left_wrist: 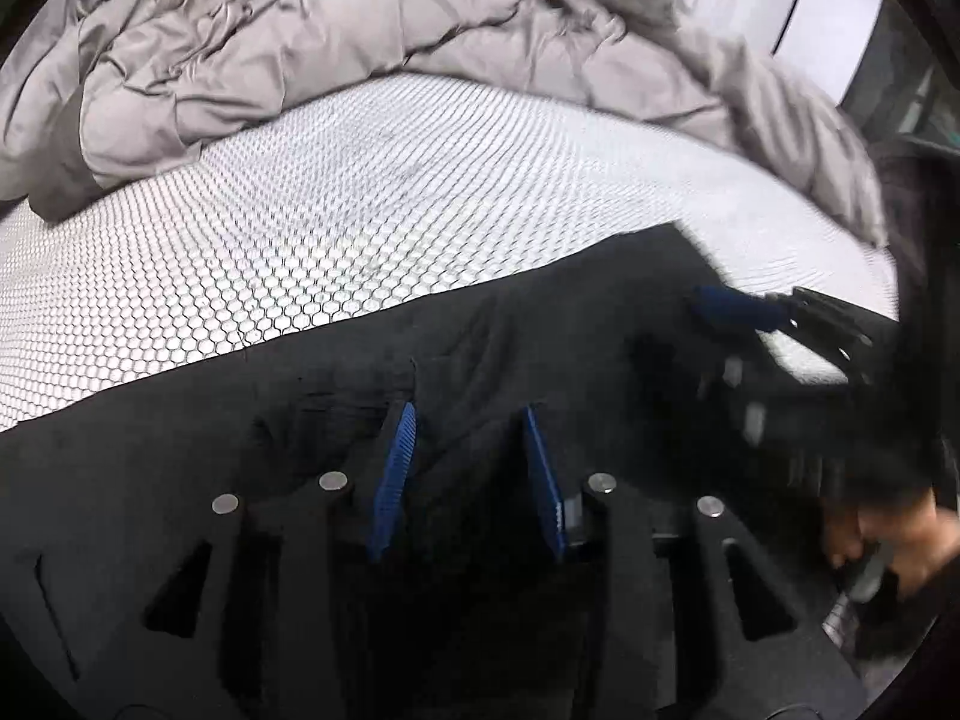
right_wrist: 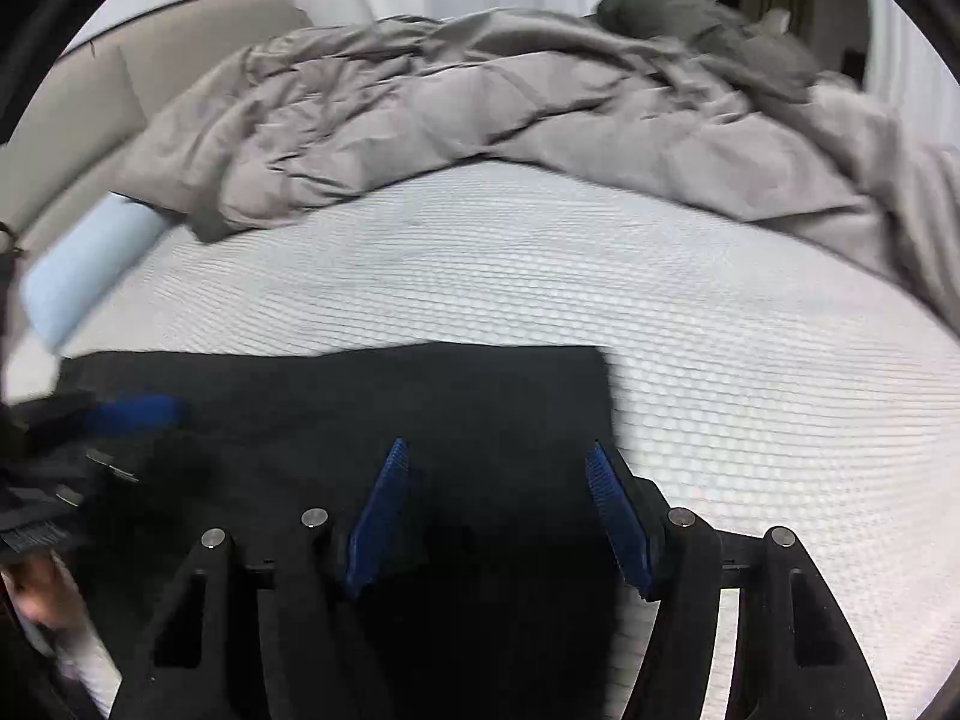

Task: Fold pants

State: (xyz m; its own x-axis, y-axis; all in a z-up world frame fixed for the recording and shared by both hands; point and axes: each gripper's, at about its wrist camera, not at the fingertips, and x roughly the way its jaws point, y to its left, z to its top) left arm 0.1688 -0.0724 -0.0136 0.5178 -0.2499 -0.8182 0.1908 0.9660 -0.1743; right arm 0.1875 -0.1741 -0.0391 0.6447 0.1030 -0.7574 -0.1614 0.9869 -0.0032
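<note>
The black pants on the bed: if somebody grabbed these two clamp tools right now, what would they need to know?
Left gripper: open, poised over the black pants, nothing pinched.
Right gripper: open, over the pants' right edge, one blue finger past the cloth above the mattress.
The pants lie flat as a neat rectangle near the front edge of the honeycomb-patterned mattress; the grey duvet is bunched behind, apart from them.
Done: at least one fold, judging by the straight edges.
Left: probably regrip an edge and fold again; how many folds remain I cannot tell.
</note>
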